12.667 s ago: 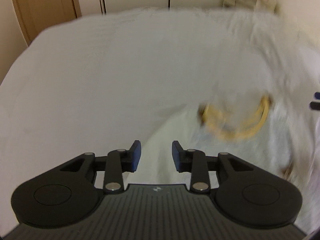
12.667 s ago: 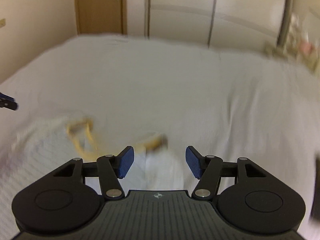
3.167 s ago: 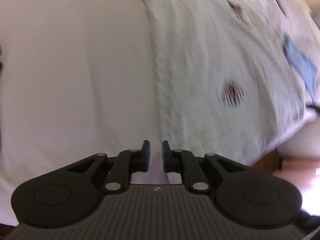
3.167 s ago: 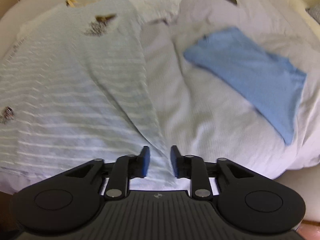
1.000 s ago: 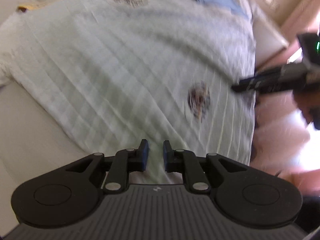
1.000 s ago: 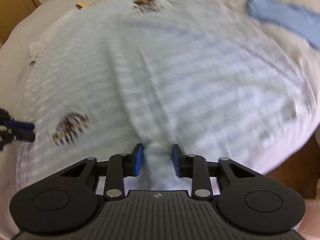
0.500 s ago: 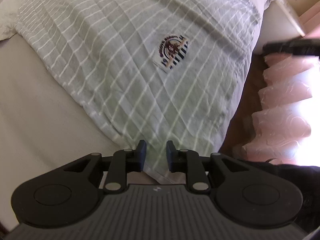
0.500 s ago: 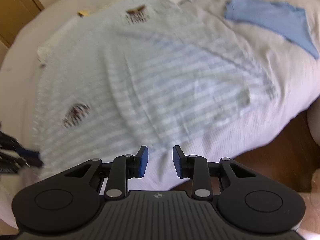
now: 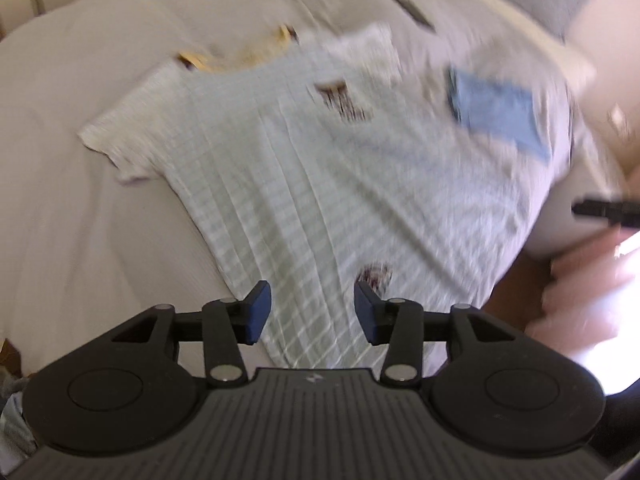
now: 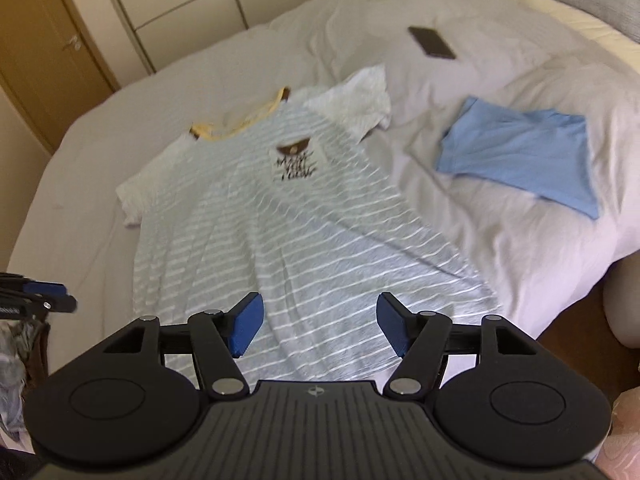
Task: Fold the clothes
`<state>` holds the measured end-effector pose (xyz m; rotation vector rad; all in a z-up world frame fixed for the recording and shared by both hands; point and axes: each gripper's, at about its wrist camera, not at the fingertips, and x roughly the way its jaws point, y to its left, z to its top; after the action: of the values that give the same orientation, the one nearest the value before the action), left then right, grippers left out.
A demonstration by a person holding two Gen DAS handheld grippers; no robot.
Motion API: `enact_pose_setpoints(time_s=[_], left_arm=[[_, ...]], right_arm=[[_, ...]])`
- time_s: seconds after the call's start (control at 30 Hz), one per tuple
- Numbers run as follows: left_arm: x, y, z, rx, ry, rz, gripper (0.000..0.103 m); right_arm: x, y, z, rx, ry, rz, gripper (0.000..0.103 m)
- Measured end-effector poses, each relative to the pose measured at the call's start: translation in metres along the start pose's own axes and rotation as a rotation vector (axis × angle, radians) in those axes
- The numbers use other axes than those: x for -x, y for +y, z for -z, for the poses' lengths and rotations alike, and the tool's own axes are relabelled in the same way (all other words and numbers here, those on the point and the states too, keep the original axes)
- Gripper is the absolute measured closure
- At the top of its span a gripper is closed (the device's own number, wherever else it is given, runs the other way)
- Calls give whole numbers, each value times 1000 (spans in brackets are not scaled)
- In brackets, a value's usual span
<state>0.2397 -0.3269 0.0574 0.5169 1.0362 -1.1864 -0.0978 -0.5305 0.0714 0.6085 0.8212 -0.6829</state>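
Lying flat across the middle of the right wrist frame, the striped T-shirt [image 10: 288, 216] is spread face up on the white bed [image 10: 120, 120], its yellow collar [image 10: 240, 122] toward the upper left and its hem at the lower centre, nearest the camera. No fold shows in it: both short sleeves lie out to the sides and the body is at full length. By that evidence the shirt is laid out and smoothed, and the folding proper is judged not yet begun.

The right gripper [image 10: 320, 322] hangs above the hem with its jaws wide apart and nothing between them. The left gripper [image 9: 310, 312] is likewise spread and empty over the hem's left part; its view is blurred.

A blue garment [image 10: 524, 156] sits at the right of the frame, apart from the shirt; whether it is properly folded cannot be told. A dark phone [image 10: 432, 42] rests on the bedding at upper right.

Remaining, as judged: sleeves in, sides over, hem to collar.
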Motion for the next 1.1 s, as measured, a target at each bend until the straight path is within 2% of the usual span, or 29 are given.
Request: enact_pose_setpoints(time_s=[0.07,0.17,0.33,0.4,0.57,0.6,0.73,0.83,0.87,0.97,1.1], left_arm=[[15,0,-3,42,-42,-8,53],[22,-7,-2,80,-65,-5,52],[8,-29,2,17,-63,19,50],[-6,-37,1,6,-50,60,50],[-45,-64,-18,-113,-25,128,50],[-53,-70,-24,-131,-16,122,50],[-79,-92,-44,-162,1,121,49],[-103,-105,-57,-156,16,90,49],[-114,-110,-61,-144,25,67,49],[-140,-119,-70,-58,58,8,49],[-184,-133,-70,50,136,-39,51]], right_arm=[[8,-2,-1,-1,-14,10,33],[8,-9,-1,-2,-21,15,33],[6,-18,-5,-6,-13,38,33],[5,-18,-8,15,-15,48,34],[-6,-27,-24,36,-24,86,34],[-10,-30,-29,42,-27,86,34],[-50,-46,-56,120,21,77,35],[-101,-58,-81,232,68,39,36],[-120,-62,-90,271,85,21,36],[-179,-68,-113,388,128,-69,53],[-246,-65,-129,550,217,-194,55]])
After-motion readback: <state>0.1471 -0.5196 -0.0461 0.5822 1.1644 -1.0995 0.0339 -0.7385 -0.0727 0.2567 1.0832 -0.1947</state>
